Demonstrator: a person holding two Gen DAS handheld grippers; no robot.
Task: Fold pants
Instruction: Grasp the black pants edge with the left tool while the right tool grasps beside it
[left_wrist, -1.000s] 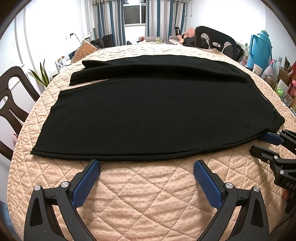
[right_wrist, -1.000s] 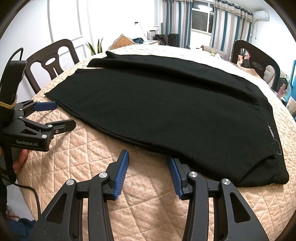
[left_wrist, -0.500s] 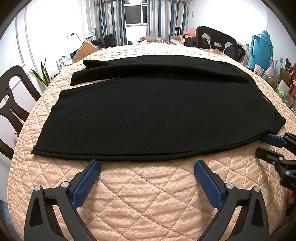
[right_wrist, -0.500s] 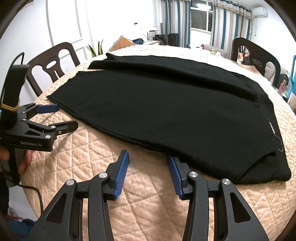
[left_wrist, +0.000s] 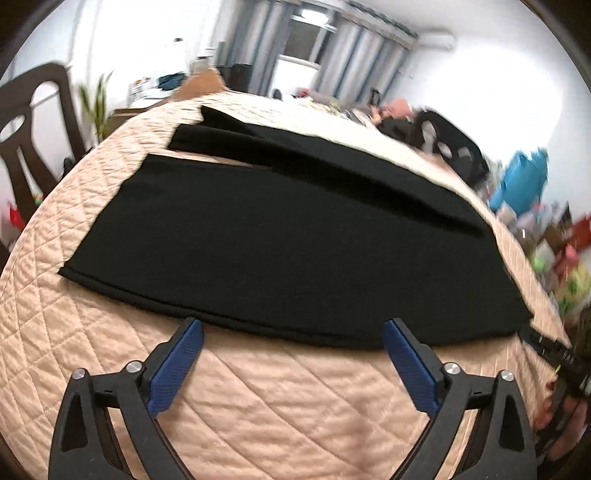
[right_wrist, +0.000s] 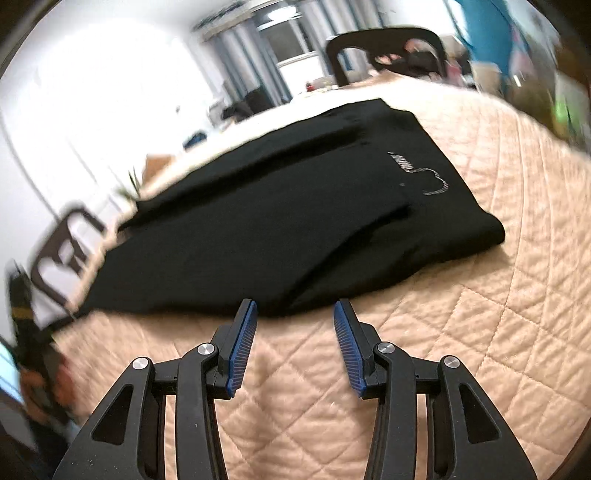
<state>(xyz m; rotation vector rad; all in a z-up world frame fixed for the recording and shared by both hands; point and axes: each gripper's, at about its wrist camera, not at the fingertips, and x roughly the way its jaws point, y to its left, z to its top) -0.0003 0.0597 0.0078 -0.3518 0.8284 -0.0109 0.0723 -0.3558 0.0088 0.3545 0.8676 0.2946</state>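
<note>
1. here, the black pants lie flat on the quilted peach tabletop, long axis running left to right across the left wrist view, slanting away toward the far left.
2. the two leg ends point left and the wider waist end points right; the far leg lies apart from the near one at its left end, with a strip of quilt showing between them.
3. in the right wrist view the waist end sits ahead and to the right, with a pale mark on the cloth.
4. the left gripper has its blue-padded fingers spread wide and empty, their tips just short of the near hem, with the near edge of the pants stretching across the gap.
5. the right gripper has its fingers moderately apart and empty, tips just beside the near edge of the pants, close to a raised fold.
6. both views are blurred at the edges; a dark chair stands left of the tabletop.
</note>
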